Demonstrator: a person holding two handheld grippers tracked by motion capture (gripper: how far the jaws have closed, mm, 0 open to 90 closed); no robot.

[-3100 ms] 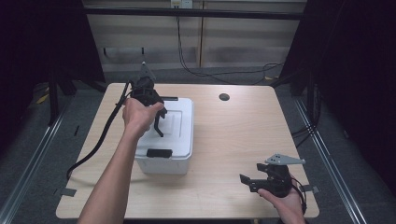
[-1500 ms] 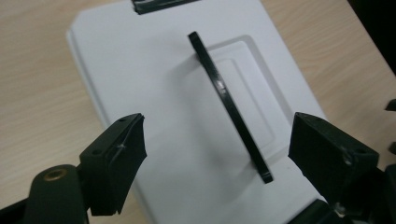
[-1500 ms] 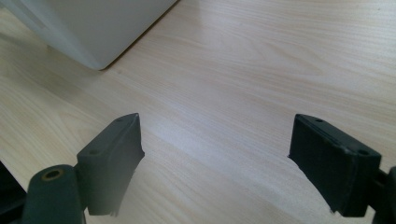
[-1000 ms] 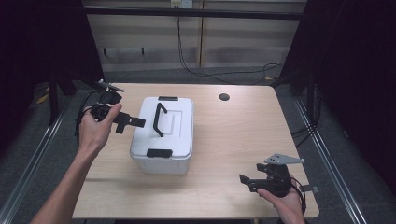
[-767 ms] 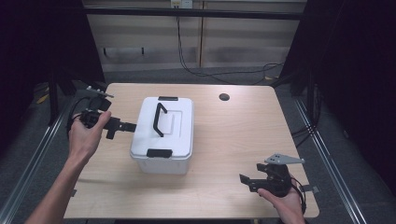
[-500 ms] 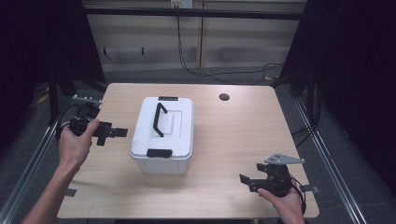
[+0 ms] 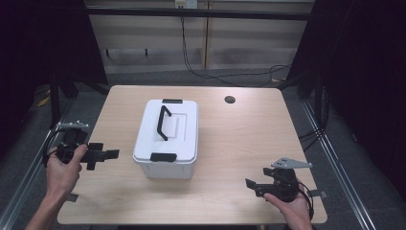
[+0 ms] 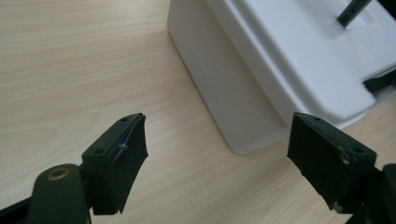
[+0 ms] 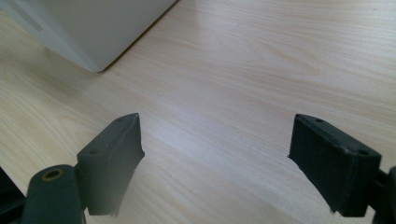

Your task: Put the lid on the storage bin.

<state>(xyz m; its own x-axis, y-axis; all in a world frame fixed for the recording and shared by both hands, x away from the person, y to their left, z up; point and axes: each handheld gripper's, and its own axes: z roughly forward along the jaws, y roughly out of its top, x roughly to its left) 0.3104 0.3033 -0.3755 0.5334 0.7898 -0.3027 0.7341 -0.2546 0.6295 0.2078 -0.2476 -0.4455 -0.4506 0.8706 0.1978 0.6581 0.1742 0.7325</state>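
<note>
Wooden surface (image 7: pixel 239 143). White lidded box (image 7: pixel 166 138), black handle (image 7: pixel 163 122), standing left of centre. Left gripper (image 7: pixel 106 155) at the left edge, just beside the box, fingers wide, empty. Right gripper (image 7: pixel 250 186) near corner, well apart, fingers wide, empty.

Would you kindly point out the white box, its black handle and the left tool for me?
white box (image 7: pixel 143 146): high view, on the lid's bare left edge.
black handle (image 7: pixel 162 123): high view, on the middle of the bar.
left tool (image 7: pixel 111 154): high view, midway between its fingertips, jaws apart.
</note>
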